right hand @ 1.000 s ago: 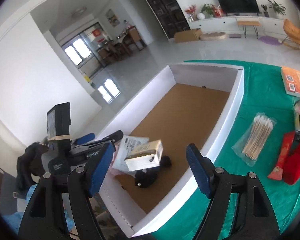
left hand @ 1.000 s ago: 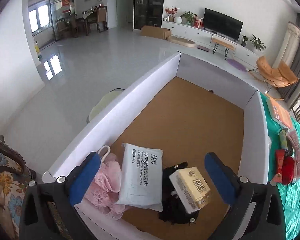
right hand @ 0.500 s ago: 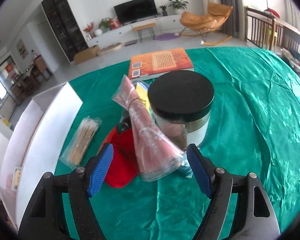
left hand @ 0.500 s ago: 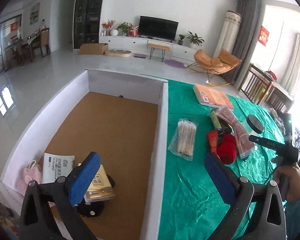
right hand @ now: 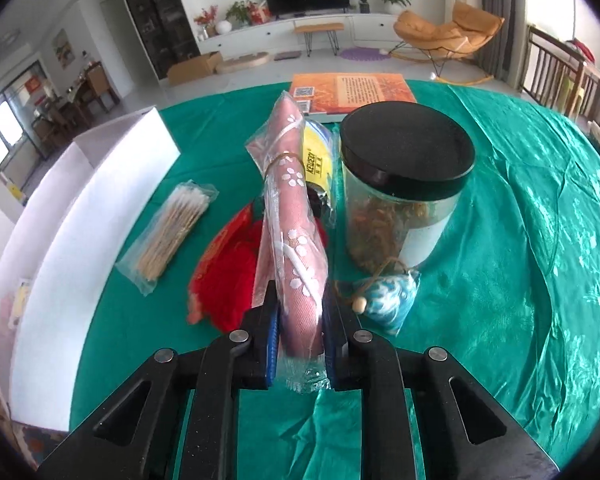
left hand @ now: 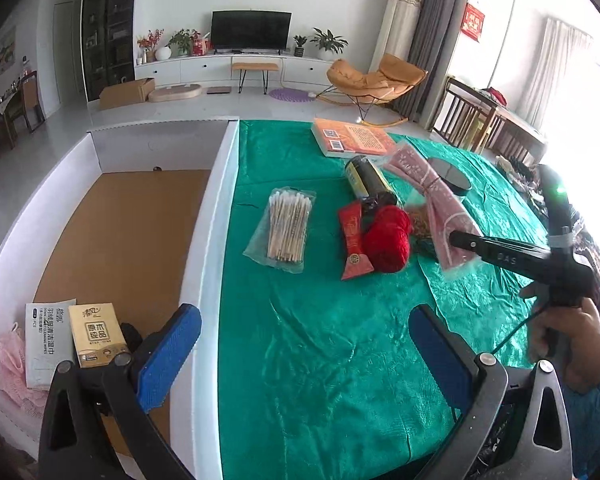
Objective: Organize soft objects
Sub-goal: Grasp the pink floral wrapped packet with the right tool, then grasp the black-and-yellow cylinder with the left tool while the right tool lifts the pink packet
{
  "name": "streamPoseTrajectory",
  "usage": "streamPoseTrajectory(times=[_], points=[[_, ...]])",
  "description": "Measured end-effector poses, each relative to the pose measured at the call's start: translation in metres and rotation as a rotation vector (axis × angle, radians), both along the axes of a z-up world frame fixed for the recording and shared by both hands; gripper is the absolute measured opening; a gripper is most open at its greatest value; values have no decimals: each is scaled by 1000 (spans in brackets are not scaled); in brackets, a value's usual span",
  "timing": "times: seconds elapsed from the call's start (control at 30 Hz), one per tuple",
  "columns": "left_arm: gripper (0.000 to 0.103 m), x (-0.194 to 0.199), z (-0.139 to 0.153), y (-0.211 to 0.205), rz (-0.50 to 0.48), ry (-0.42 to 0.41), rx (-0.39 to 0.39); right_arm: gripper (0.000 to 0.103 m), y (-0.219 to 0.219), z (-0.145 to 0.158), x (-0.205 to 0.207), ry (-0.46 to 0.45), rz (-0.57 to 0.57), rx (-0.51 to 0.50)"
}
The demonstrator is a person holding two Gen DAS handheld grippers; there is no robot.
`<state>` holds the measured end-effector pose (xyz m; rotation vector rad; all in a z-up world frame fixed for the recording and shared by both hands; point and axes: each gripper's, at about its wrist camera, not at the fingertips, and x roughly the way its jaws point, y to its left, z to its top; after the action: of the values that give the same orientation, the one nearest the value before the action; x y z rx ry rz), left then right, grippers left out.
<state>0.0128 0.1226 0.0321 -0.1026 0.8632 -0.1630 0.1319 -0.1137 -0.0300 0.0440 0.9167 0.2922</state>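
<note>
Right wrist view, right tongs (right hand: 299, 344) clamping pink cloth roll (right hand: 296, 240), red yarn (right hand: 228, 280) half hidden

Bright living room (left hand: 260, 92), television (left hand: 251, 30)

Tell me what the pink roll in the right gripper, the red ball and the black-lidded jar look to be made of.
Pink roll: woven cloth with white blossoms, in glossy clear plastic wrap; the weave shows and the film glints. Red ball: probably yarn, matte and fuzzy with wound strands. Jar: clear plastic or glass, hard to tell; its contents show through, under a matte black lid.
</note>
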Motion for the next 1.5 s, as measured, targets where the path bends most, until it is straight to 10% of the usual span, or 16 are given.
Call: streamPoseTrajectory(times=[0.33,0.6,0.73,0.87,1.13,1.5], points=[[103,11,-42,-37,-69,102,30,20,-101,19,-110,-86,-213,84],[103,11,-55,-57,-97,144,70,21,-149,-6,-14,-75,-319,37],[103,18,-56,-53,-86,168,77,61,-160,-31,20,-8,-345,100],[103,37,-59,-46,-52,212,7,62,-157,-35,8,-27,-342,115],[103,169,-46,-53,0,263,-183,62,-172,-32,-3,-3,-324,104],[102,322,-89,-109,69,401,-81,62,-200,-32,53,137,-354,274]])
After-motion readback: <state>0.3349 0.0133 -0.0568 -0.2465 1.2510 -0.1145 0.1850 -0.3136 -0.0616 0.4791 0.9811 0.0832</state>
